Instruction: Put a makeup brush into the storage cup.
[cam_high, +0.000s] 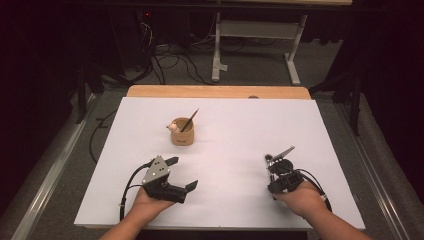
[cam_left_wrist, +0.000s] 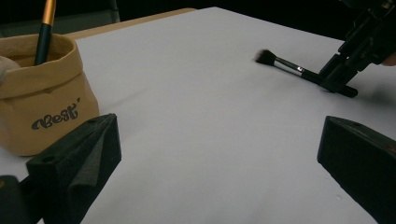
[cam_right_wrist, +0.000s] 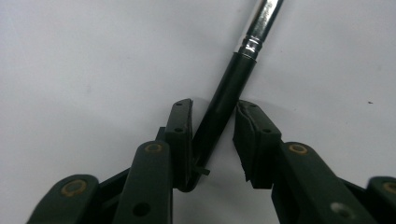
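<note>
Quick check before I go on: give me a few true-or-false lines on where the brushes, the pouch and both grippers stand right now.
1. The right gripper has a makeup brush between its jaws. True.
2. That brush lies inside the tan pouch. False: it is out over the white sheet, well apart from the pouch.
3. The left gripper is open with nothing between its jaws. True.
4. The pouch is lying on its side. False: it stands upright with another brush sticking out.
5. The left gripper is gripping the pouch. False: it is near the pouch, not touching.
</note>
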